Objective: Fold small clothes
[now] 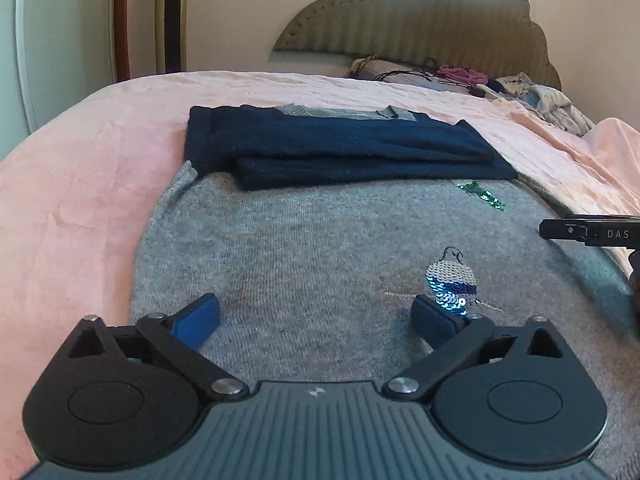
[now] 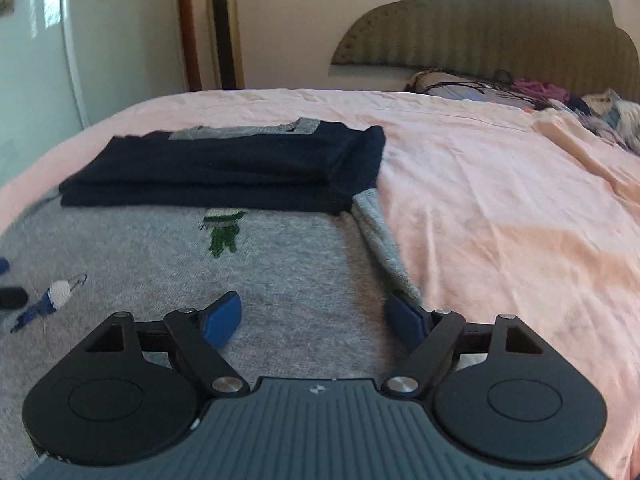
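Note:
A grey sweater [image 1: 304, 248] with navy sleeves [image 1: 344, 152] folded across its chest lies flat on the pink bed; it also shows in the right wrist view [image 2: 280, 264]. It bears a sequin bird [image 1: 452, 284] and a green sequin patch [image 1: 482, 196]. My left gripper [image 1: 316, 320] is open and empty, low over the sweater's lower body. My right gripper [image 2: 312, 320] is open and empty over the sweater's right hem edge; its finger [image 1: 568, 232] shows at the right of the left wrist view.
The pink bedsheet [image 2: 500, 208] spreads to the right and left of the sweater. A pile of clothes and cords [image 1: 520, 88] lies by the padded headboard [image 1: 420, 20]. A tower fan [image 2: 224, 28] and a white cabinet [image 2: 36, 48] stand behind the bed.

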{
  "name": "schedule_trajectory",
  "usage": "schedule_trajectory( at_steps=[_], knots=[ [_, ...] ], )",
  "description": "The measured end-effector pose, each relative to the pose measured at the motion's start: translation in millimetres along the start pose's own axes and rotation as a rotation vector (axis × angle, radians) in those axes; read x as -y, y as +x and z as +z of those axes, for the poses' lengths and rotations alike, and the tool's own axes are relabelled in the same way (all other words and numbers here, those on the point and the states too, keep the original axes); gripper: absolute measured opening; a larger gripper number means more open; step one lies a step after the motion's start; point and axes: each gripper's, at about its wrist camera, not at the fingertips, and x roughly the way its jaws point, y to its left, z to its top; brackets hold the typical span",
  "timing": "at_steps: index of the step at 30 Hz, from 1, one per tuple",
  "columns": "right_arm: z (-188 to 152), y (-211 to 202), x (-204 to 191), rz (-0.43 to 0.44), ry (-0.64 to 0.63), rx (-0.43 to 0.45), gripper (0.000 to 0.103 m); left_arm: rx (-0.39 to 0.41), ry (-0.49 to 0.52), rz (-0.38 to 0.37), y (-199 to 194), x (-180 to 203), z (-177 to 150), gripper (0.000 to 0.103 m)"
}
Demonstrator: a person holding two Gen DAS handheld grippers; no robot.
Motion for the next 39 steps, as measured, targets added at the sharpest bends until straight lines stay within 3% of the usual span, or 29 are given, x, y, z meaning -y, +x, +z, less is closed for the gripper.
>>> schedule_trajectory(
  at_steps=[3,5,8,11,14,16,19,24,26,28,32,34,39],
  knots=[
    [3,6,-10,-0.018,-0.062,-0.029,0.090,-0.021,0.057,0.060,5,13,5,0.103],
    [4,2,-23,-0.078,-0.103,-0.037,0.089,-0.017,0.053,0.094,-8,16,3,0.103],
    [2,-27,-32,-0.049,-0.043,-0.022,0.090,0.007,0.000,0.027,-36,18,-6,0.103],
    [-9,-48,-46,0.023,-0.024,-0.012,0.101,-0.040,-0.013,-0.028,-40,26,-18,0.103],
    [-28,-39,-55,0.000,-0.074,-0.094,0.101,-0.041,0.093,0.012,-36,34,-32,0.103],
    [-40,-43,-54,-0.032,-0.136,-0.066,0.103,-0.039,0.110,-0.013,-38,29,-34,0.103],
    [-42,-49,-38,-0.037,-0.067,-0.052,0.103,-0.035,0.099,-0.013,-36,27,-33,0.103],
    [-38,-47,-45,-0.072,-0.096,-0.077,0.103,-0.040,0.071,0.036,-46,30,-31,0.103],
    [-35,-59,-53,-0.098,-0.106,-0.076,0.102,-0.037,0.037,0.003,-59,30,-33,0.103],
    [-35,-75,-60,-0.061,-0.104,-0.038,0.103,-0.055,0.021,-0.001,-61,33,-38,0.103],
    [-48,-63,-65,-0.045,-0.102,-0.112,0.103,-0.028,0.085,0.030,-59,41,-53,0.103],
    [-56,-64,-62,-0.031,-0.101,-0.067,0.103,-0.030,0.078,0.020,-58,38,-52,0.103],
    [-51,-69,-67,-0.062,-0.096,-0.094,0.103,-0.042,0.065,0.028,-70,37,-48,0.103]
  ],
)
